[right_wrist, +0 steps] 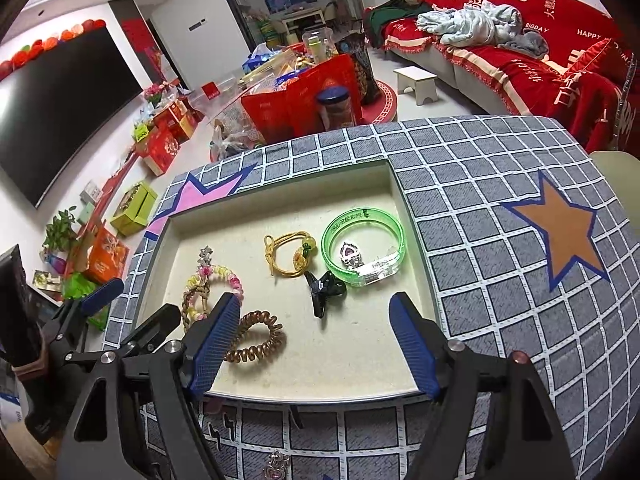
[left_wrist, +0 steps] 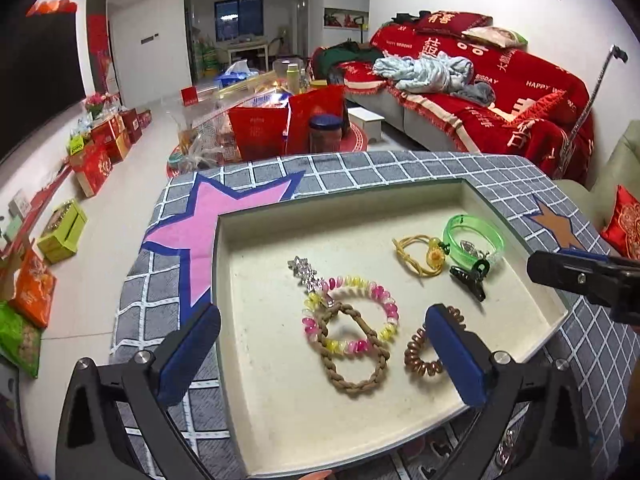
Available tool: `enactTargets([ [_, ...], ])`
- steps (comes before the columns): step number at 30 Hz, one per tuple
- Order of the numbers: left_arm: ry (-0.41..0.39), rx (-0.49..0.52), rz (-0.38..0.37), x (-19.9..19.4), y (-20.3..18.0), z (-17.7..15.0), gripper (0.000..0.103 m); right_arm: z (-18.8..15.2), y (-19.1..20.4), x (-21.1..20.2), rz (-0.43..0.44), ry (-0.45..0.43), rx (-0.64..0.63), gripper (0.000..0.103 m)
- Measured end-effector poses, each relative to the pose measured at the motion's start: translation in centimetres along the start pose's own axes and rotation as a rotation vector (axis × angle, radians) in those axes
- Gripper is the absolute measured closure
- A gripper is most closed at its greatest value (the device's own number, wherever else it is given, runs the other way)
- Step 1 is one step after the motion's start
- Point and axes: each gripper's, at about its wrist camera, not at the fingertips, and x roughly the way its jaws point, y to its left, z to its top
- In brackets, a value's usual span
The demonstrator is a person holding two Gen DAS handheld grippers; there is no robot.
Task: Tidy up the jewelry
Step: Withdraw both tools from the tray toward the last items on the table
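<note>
Left wrist view: a shallow cream rectangular tray (left_wrist: pixel 256 360) is seen lying on the grey checked cloth of the tabletop (left_wrist: pixel 400 172), with its long axis running from near to far in the picture. Inside it, a pink and yellow coiled hair tie (left_wrist: pixel 386 304) is overlapped by a brown braided cord ring (left_wrist: pixel 352 380), and a silver star-shaped hair clip (left_wrist: pixel 306 272) is pointed toward the far left corner. A copper spiral hair tie (left_wrist: pixel 418 360) is placed just beside the right finger of the left tool (left_wrist: pixel 324 352), whose jaws are spread wide with nothing pinched. A black claw clip (right_wrist: pixel 322 294), a yellow cord hair tie (right_wrist: pixel 288 258) and a translucent green plastic bangle (right_wrist: pixel 362 236) are grouped toward the tray's right wall. Bare tray floor is left along the near edge. The right tool (right_wrist: pixel 316 352) is held spread and empty above that near edge, angled downward.
</note>
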Motion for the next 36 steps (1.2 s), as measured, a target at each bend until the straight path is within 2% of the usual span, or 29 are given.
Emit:
enactTargets([
  [5,0.007,0.006,0.020,-0.7,0.0,-0.4,0.000,-0.4,-0.2,-0.7,0.010,-0.007,0.012,0.022],
  [6,0.008,0.006,0.017,-1.0,0.1,-0.5,0.000,-0.6,-0.2,-0.9,0.011,-0.011,0.011,0.020],
  [7,0.009,0.009,0.016,-1.2,0.1,-0.6,0.000,-0.8,-0.2,-1.2,0.012,-0.015,0.009,0.013],
  [11,0.005,0.014,0.008,-2.7,0.2,-1.5,0.000,-1.8,0.0,-2.5,0.018,-0.019,-0.003,0.011],
  [13,0.020,0.018,-0.030,-3.5,0.3,-2.2,0.000,-2.5,0.0,-3.0,0.022,-0.005,-0.005,0.011],
  [18,0.027,0.029,-0.048,-5.8,0.0,-4.6,0.000,-5.1,0.0,-3.5,0.042,0.050,0.006,0.011],
  [29,0.104,0.055,-0.108,-7.9,-2.3,-11.3,0.000,-9.5,1.6,-1.5,0.020,0.159,-0.029,0.012],
  [32,0.129,0.062,-0.121,-7.8,-2.9,-12.4,0.000,-10.2,2.2,-0.7,0.001,0.176,-0.048,0.017],
  [34,0.142,0.062,-0.125,-7.5,-3.3,-13.0,0.000,-10.6,2.6,-0.1,-0.011,0.191,-0.063,0.031],
  [36,0.149,0.061,-0.122,-7.4,-3.6,-13.4,0.000,-10.8,2.7,0.3,-0.016,0.204,-0.068,0.040],
])
